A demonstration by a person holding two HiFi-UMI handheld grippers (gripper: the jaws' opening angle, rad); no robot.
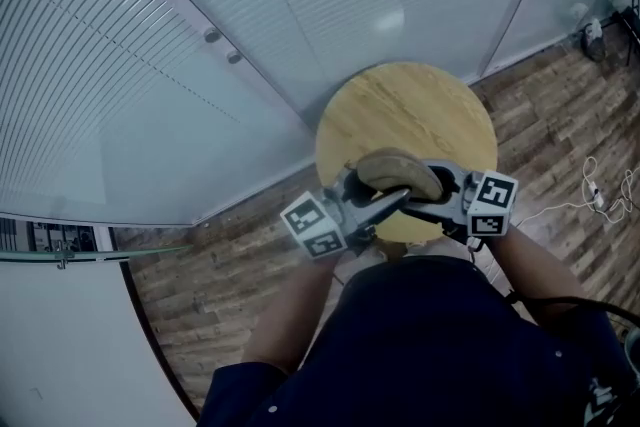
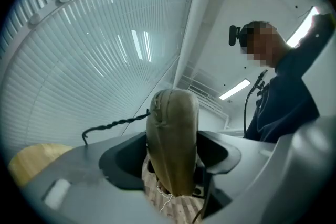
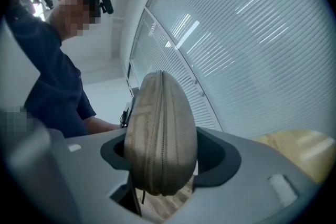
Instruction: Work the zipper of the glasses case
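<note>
The tan fabric glasses case (image 1: 398,173) hangs above the near edge of the round wooden table (image 1: 410,105), between both grippers. My right gripper (image 1: 440,195) is shut on it. In the right gripper view the case (image 3: 160,134) fills the gap between the jaws, its zipper seam (image 3: 161,113) facing the camera. My left gripper (image 1: 385,205) reaches in from the left. In its own view the case's narrow end (image 2: 172,139) stands between open jaws, with dark space on both sides. A black twisted cord (image 2: 115,124) runs left from the case's upper edge.
A curved glass wall with blinds (image 1: 200,35) stands behind the table. Wood-plank floor (image 1: 560,115) surrounds it, with white cables (image 1: 590,195) lying at the right. The person's dark-clothed body (image 1: 430,345) fills the lower part of the head view.
</note>
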